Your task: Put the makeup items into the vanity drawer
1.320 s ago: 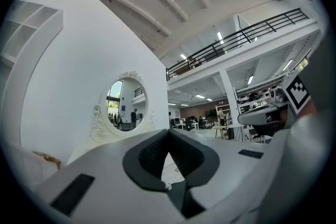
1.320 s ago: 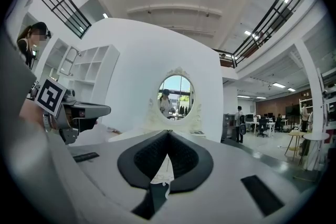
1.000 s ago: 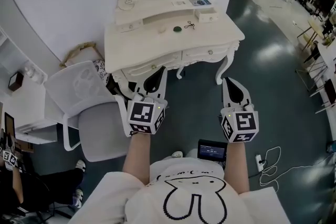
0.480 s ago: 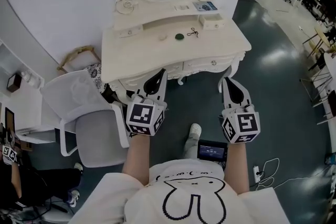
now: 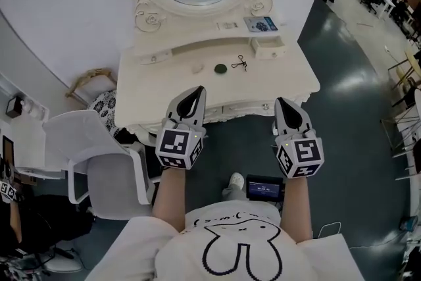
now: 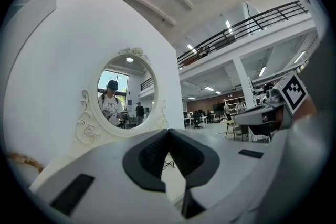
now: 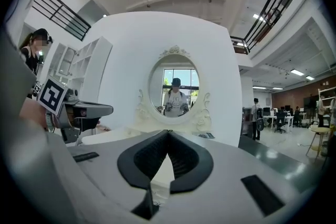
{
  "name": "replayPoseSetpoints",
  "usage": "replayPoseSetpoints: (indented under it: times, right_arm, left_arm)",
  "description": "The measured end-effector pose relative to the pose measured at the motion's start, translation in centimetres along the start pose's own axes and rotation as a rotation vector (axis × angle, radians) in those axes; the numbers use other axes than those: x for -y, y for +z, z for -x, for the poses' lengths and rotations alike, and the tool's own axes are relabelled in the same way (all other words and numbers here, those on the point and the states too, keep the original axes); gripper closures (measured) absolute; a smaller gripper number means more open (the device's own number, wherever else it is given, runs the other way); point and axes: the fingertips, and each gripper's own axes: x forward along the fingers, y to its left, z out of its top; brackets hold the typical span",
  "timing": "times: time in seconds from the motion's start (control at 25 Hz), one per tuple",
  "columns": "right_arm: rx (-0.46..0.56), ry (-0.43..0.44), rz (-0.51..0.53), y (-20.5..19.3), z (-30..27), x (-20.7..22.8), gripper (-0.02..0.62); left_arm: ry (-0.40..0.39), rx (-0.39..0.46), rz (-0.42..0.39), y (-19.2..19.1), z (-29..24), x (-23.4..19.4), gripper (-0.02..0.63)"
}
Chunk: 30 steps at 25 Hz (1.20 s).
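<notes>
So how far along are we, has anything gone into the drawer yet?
Nothing looks done yet: the dark round item, the small black item and a pale piece all lie on the vanity top. In hand, nothing: the left gripper and right gripper are both shut and empty, near the vanity's front edge. Left: open a drawer, then move each item in.

Left gripper (image 5: 196, 91) and right gripper (image 5: 285, 102), mine: grey shells, black jaw linings, black-and-white square markers (image 5: 176, 143). Vanity (image 5: 146, 89): cream-white, scrollwork relief. Round item (image 5: 221, 67): dark green. Floor (image 5: 355, 115): dark teal. My shirt (image 5: 177, 247): white, black rabbit outline.
</notes>
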Motion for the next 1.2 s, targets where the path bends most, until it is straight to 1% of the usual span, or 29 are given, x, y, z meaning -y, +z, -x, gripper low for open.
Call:
replayPoseSetpoints:
  times: [0.24,0.44,0.68,0.84,1.2]
  right_arm:
    - [-0.026,0.057,0.007,-0.8,-5.4,5.0,0.581]
    - [-0.031,0.087,0.005,-1.5,-8.6,7.7,0.581]
    - [-0.038,0.123,-0.014,-1.9,-10.8,9.0,0.581]
    - [-0.037,0.116,-0.053,-2.0,-12.2,9.8,0.581]
    - [-0.05,0.104,-0.078,-2.0,-17.3,10.0,0.581]
  left_arm:
    - [0.057,-0.019,0.007,-0.6,-6.3,-1.0,0.584]
    - [0.084,-0.036,0.004,-1.5,-9.5,-0.9,0.584]
    - [0.125,-0.047,0.017,-1.9,-11.1,-1.9,0.584]
    - [0.142,-0.047,0.02,-1.9,-11.9,-3.1,0.584]
    - [0.154,-0.042,0.033,-2.3,-14.8,-7.5,0.584]
